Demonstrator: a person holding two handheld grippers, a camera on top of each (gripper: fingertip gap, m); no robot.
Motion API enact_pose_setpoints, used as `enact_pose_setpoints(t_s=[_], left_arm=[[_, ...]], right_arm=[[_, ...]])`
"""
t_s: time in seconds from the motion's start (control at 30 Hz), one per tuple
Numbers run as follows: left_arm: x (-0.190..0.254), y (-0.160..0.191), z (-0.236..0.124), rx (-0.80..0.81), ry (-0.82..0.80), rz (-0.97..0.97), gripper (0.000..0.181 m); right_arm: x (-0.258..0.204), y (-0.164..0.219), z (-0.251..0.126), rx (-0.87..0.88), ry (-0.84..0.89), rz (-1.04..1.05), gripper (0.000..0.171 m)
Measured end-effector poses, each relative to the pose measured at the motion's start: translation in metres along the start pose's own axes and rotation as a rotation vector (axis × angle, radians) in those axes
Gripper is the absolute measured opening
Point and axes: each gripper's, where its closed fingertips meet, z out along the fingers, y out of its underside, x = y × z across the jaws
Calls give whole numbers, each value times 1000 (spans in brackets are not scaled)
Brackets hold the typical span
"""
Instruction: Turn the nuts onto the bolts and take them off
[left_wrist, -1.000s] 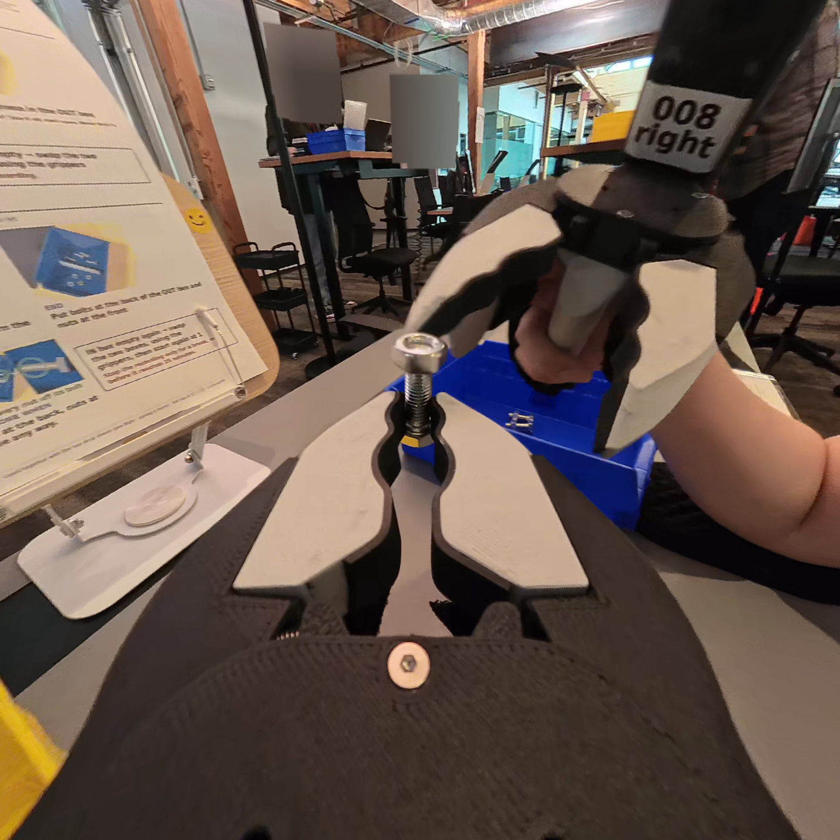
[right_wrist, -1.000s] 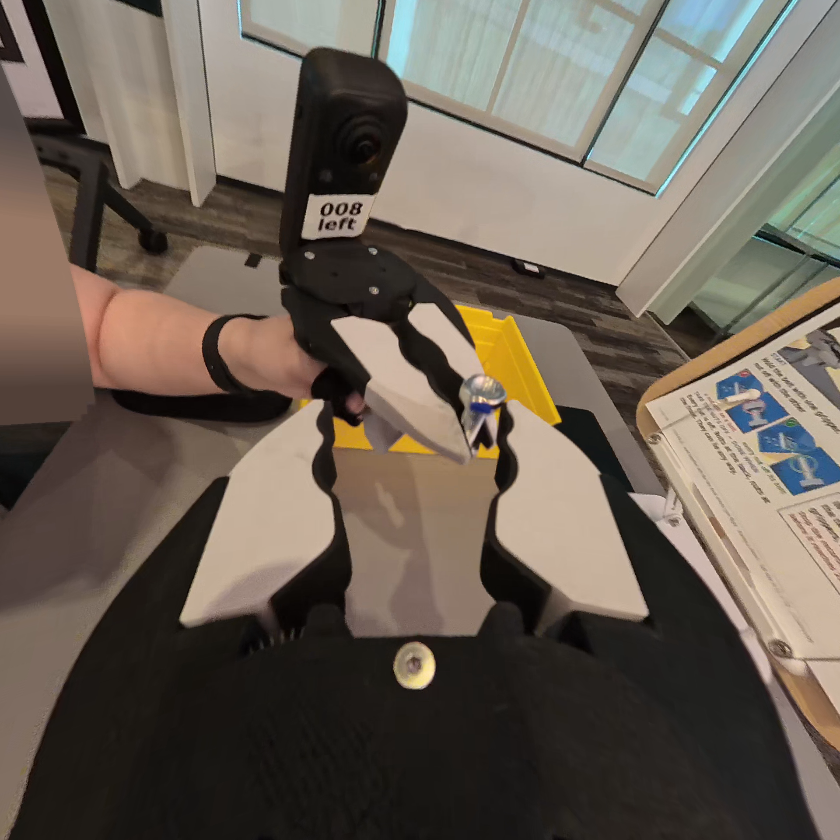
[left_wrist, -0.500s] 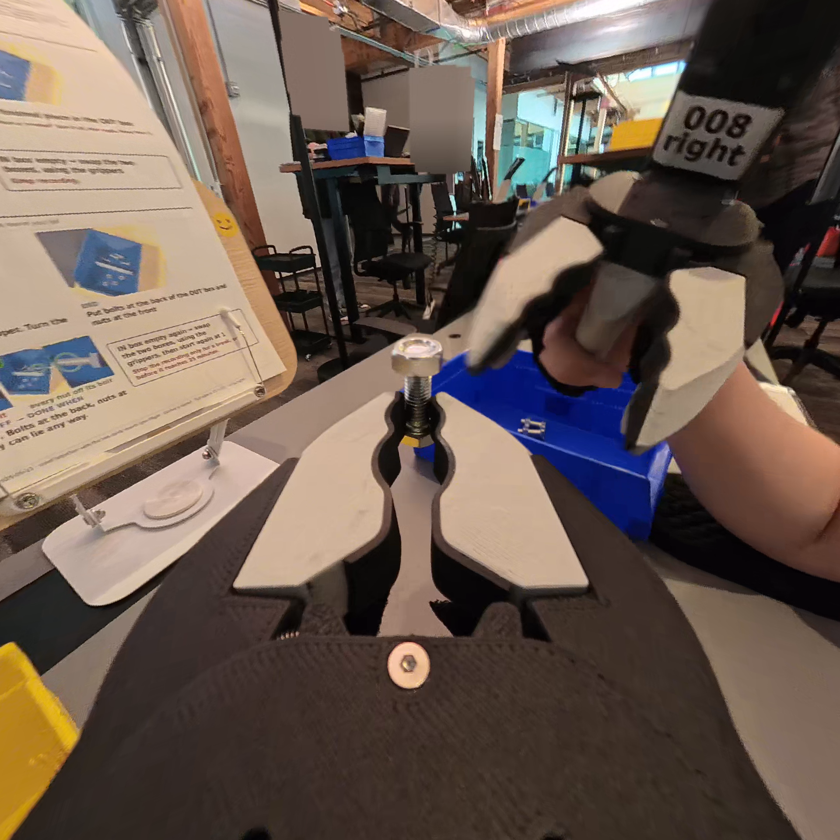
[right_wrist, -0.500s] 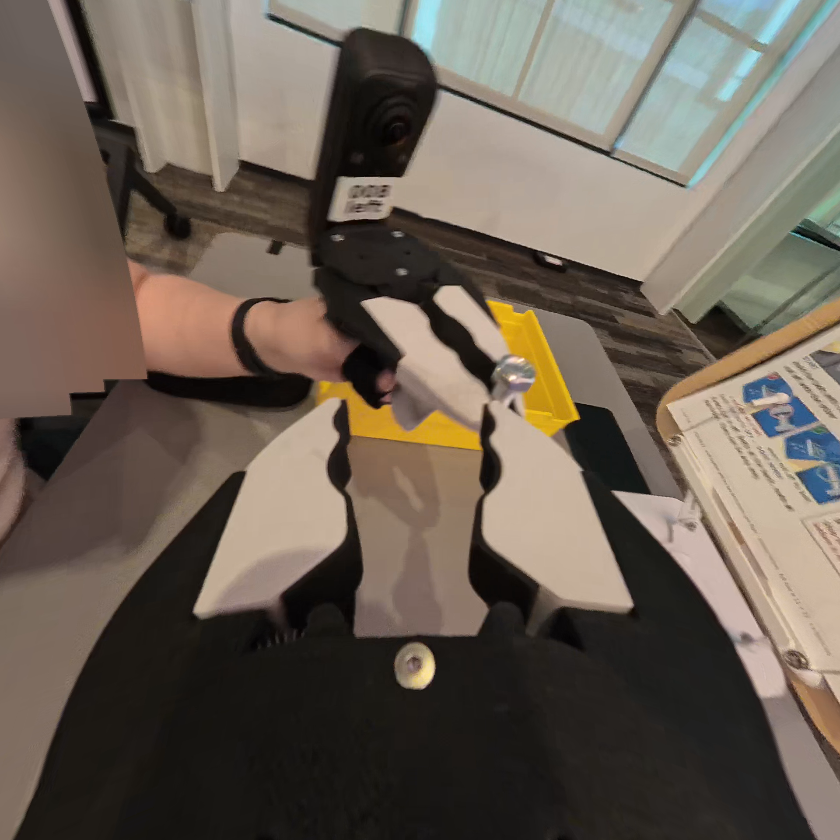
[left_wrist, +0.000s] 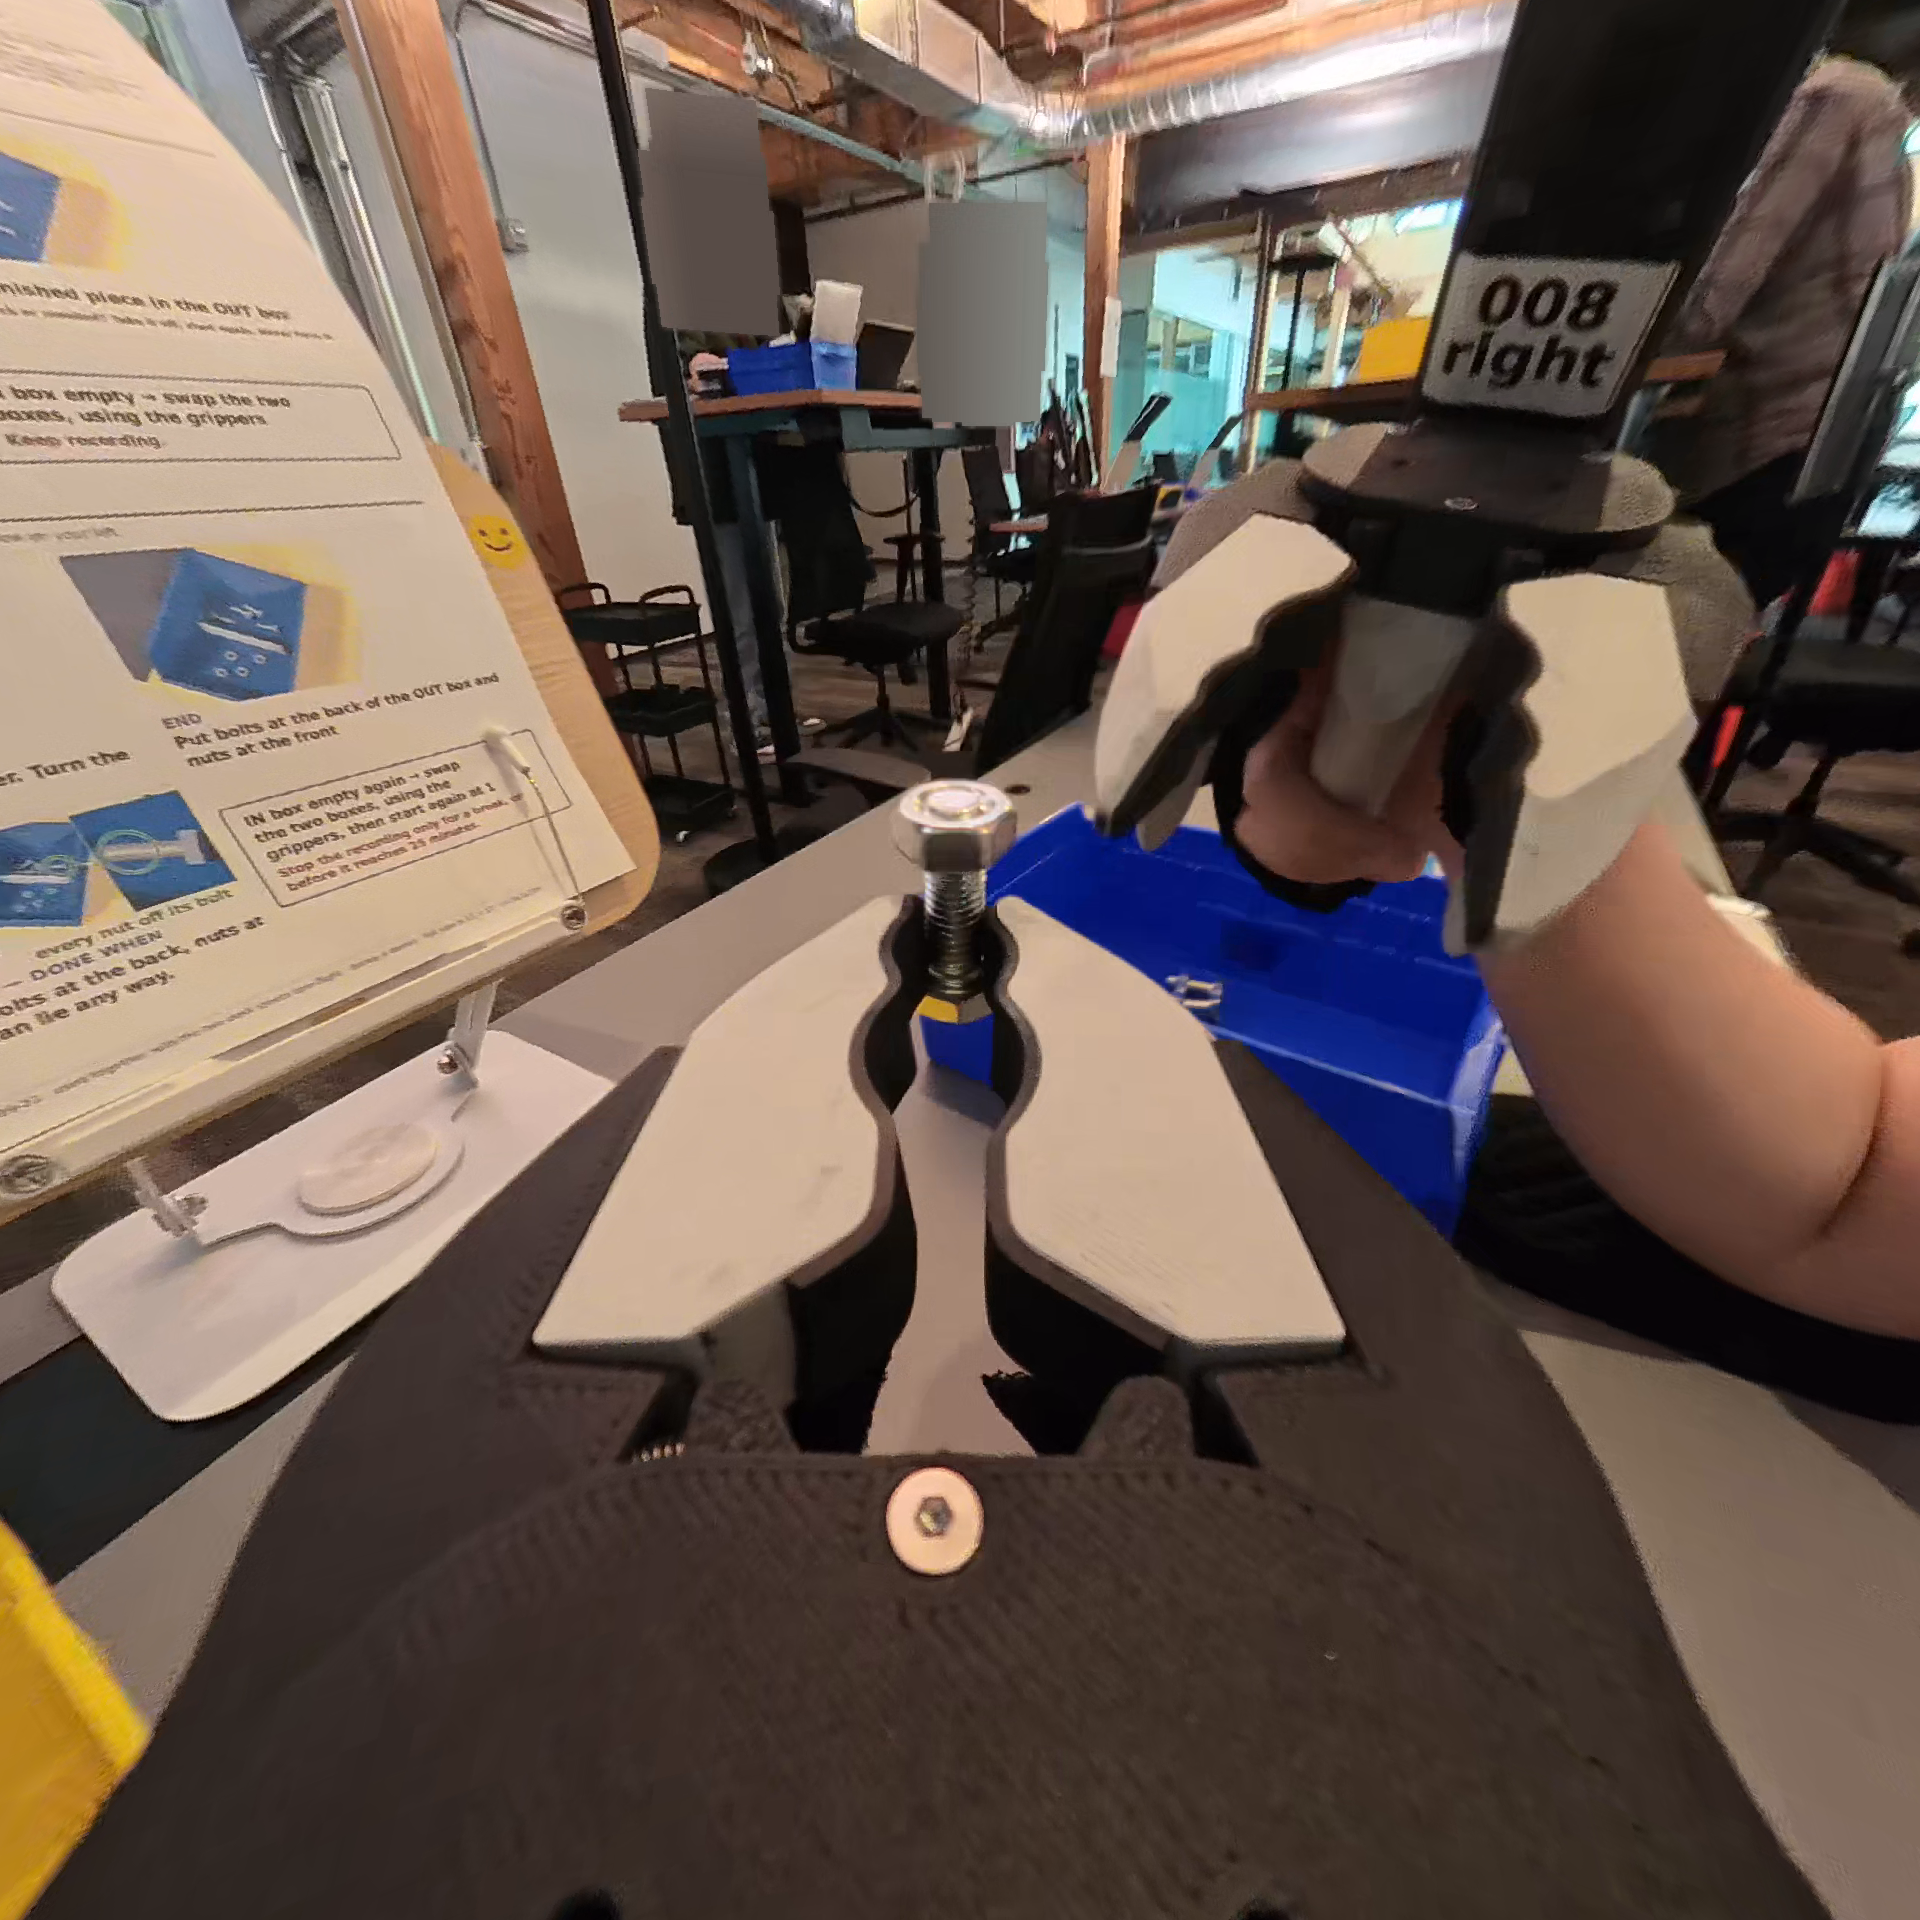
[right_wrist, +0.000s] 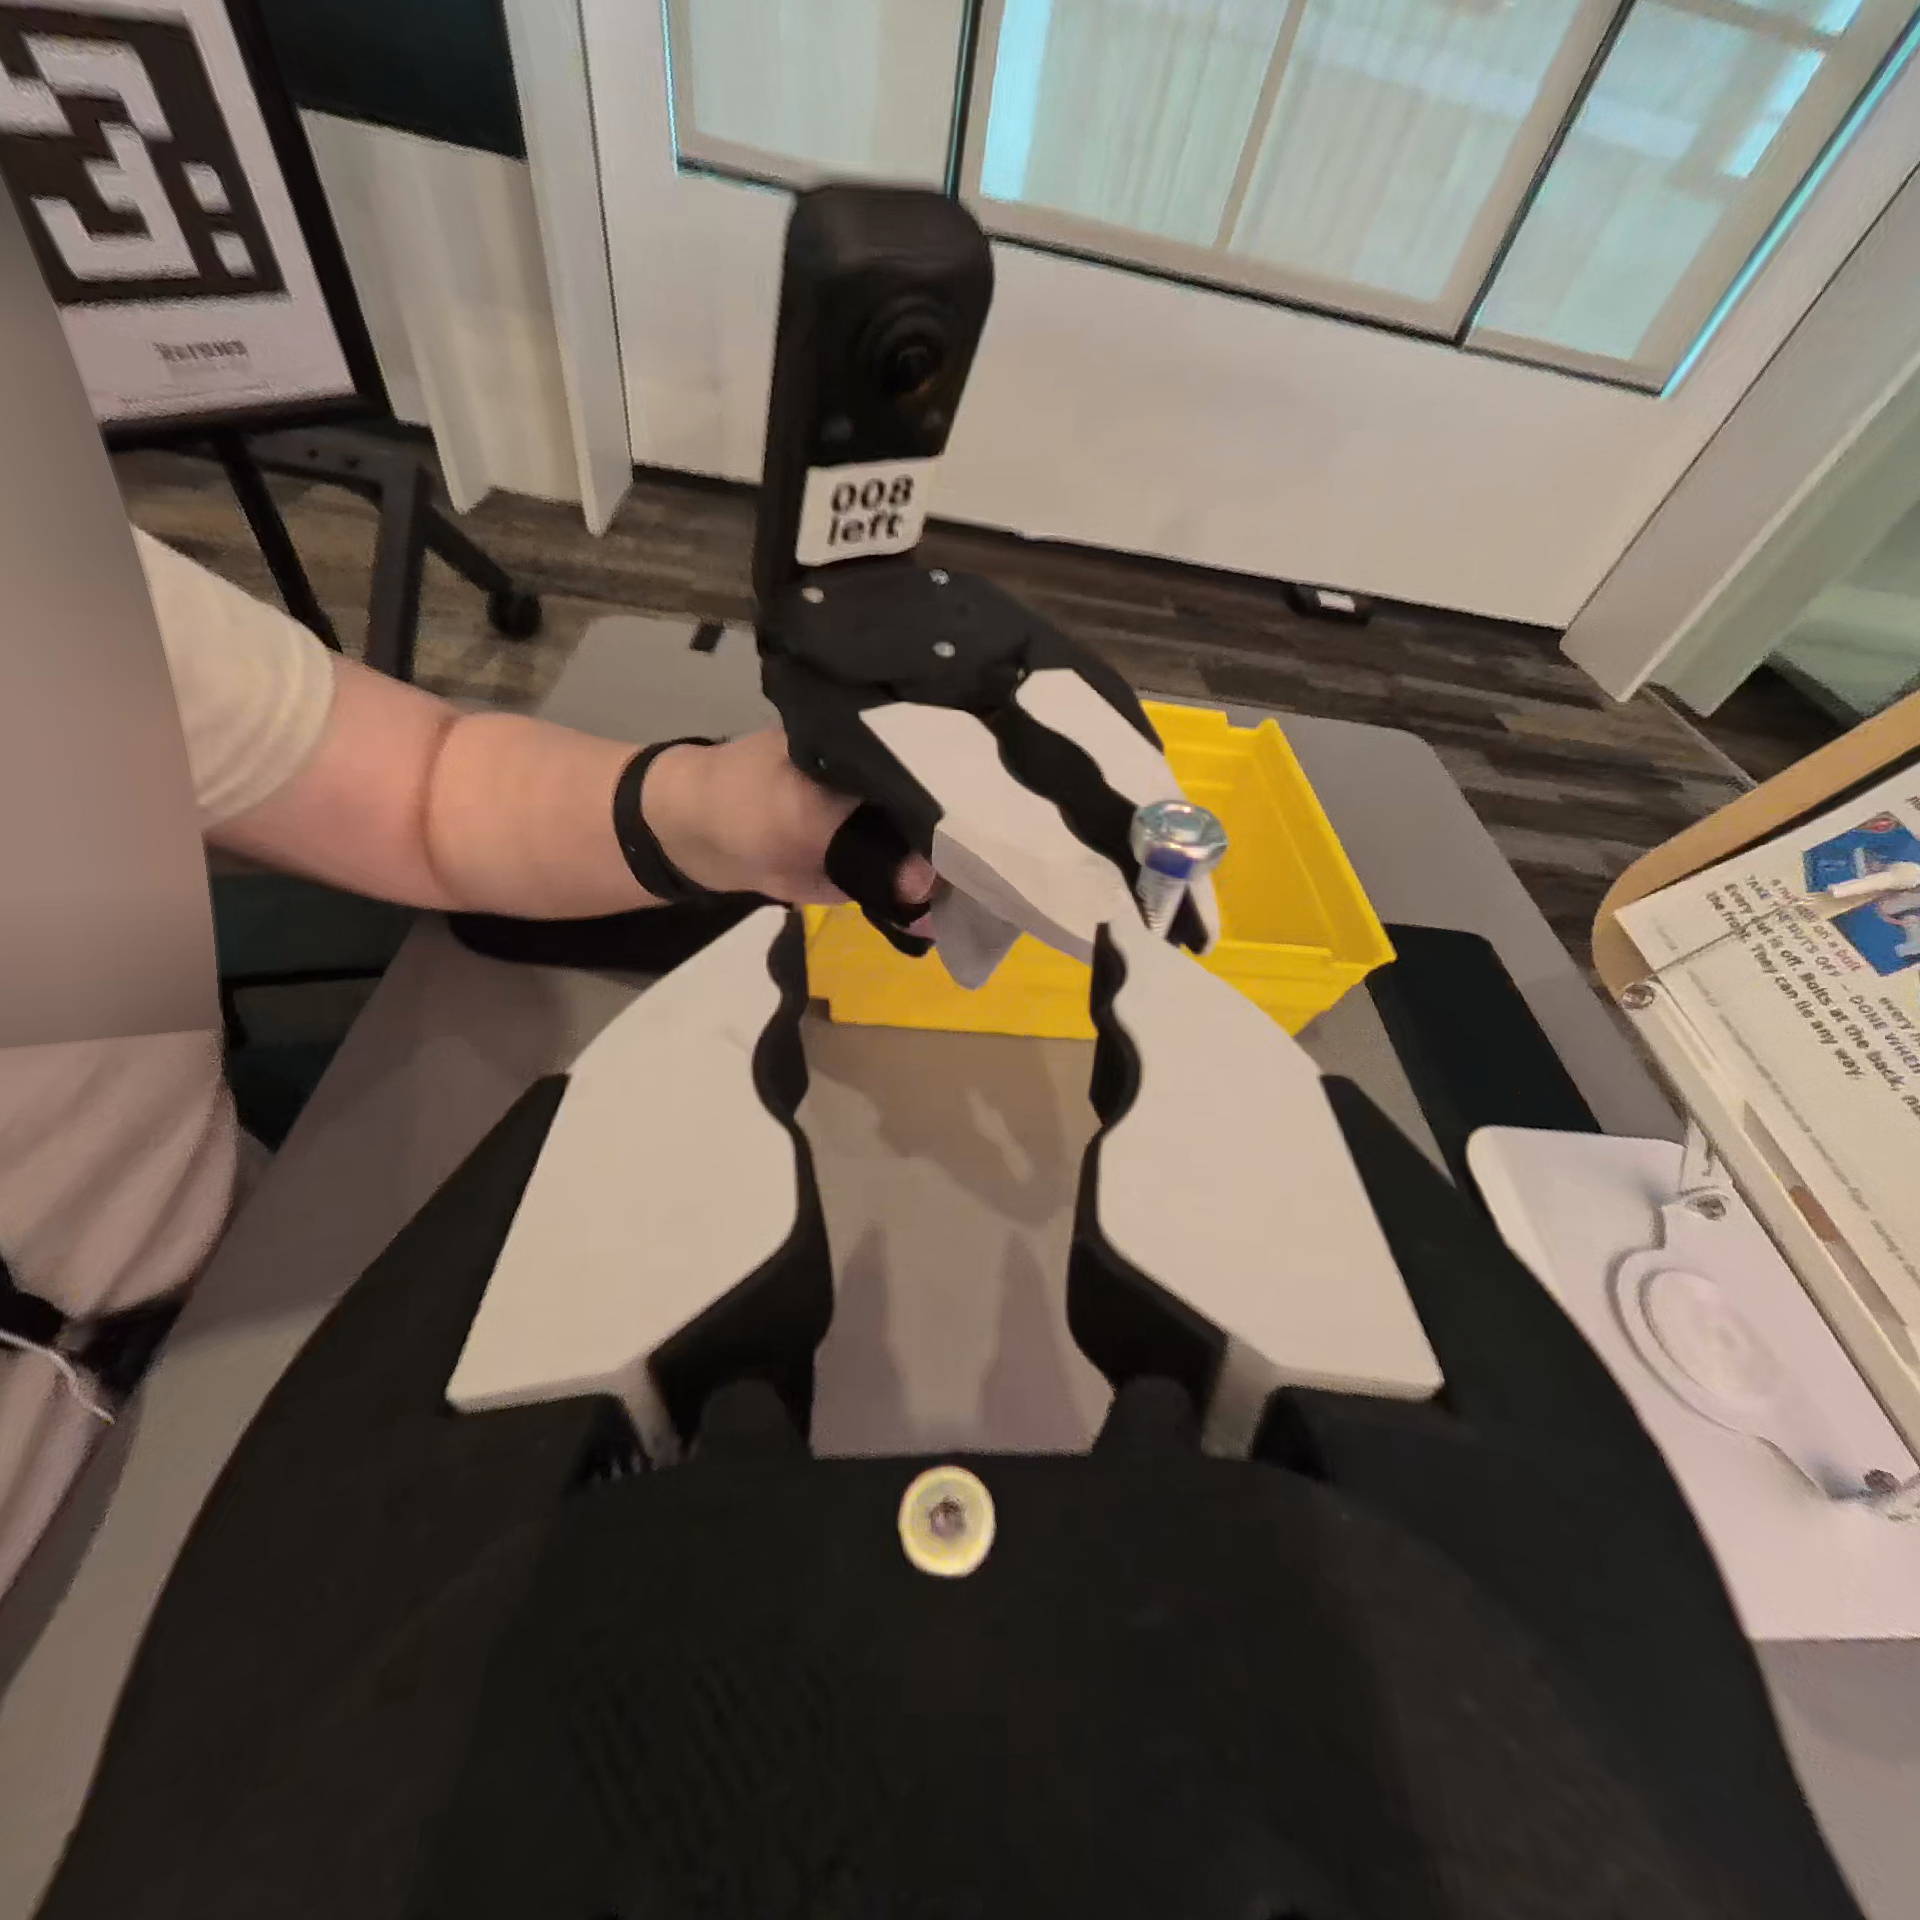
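My left gripper (left_wrist: 953, 920) is shut on a silver bolt (left_wrist: 956, 831) and holds it upright above the table, hex head up. A hex nut (left_wrist: 951, 1006) sits on the shank just below the fingertips. My right gripper (right_wrist: 945, 956) is open and empty; in the left wrist view it (left_wrist: 1304, 878) hangs to the right of the bolt, apart from it. In the right wrist view the left gripper (right_wrist: 1153, 920) holds the bolt (right_wrist: 1174, 847) just beyond my right fingertip (right_wrist: 1122, 977).
A blue bin (left_wrist: 1351, 1049) with a small metal part (left_wrist: 1195, 987) stands behind the bolt. A yellow bin (right_wrist: 1299, 935) is on the left gripper's side. An instruction board (left_wrist: 260, 623) on a white stand (left_wrist: 312, 1195) is along the grey table's (right_wrist: 935, 1195) edge.
The right gripper, still open, has drawn back from the bolt head, up and to the right. The left gripper keeps the bolt held upright.
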Motion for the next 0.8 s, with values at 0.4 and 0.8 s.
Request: enact_pose_setpoints(t_s=[0.4,0.8], left_arm=[[19,0,5,-4,96,-21,10],[28,-5,4,18,172,-102,10]], right_arm=[[1,5,15,-44,68,-99,79],[2,-11,23,96,56,-18,77]])
